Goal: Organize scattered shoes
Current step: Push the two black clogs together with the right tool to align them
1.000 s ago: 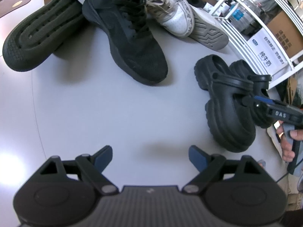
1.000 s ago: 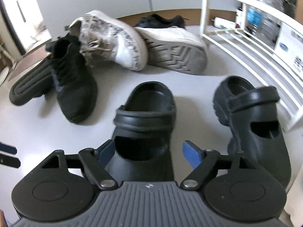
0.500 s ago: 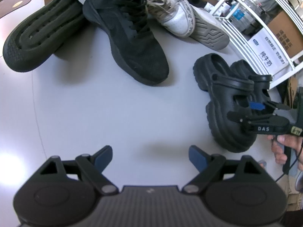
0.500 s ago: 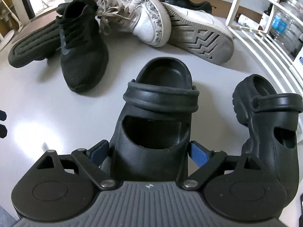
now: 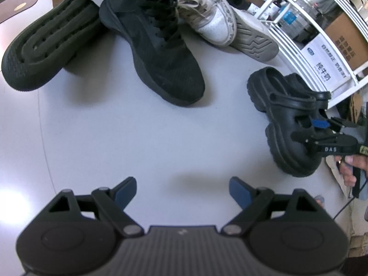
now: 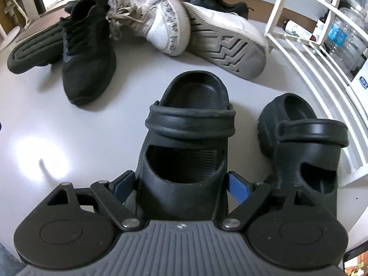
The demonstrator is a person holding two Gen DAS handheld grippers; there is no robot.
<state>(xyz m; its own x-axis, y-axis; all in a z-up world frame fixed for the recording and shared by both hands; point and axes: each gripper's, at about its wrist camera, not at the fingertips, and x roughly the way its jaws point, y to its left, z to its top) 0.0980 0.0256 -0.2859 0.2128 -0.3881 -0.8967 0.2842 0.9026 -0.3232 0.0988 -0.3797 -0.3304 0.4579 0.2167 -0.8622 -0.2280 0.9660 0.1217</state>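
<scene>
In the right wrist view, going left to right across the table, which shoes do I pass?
Upturned dark sole → black sneaker → white sneaker → black clog between the right gripper fingers → second black clog → white rack.
</scene>
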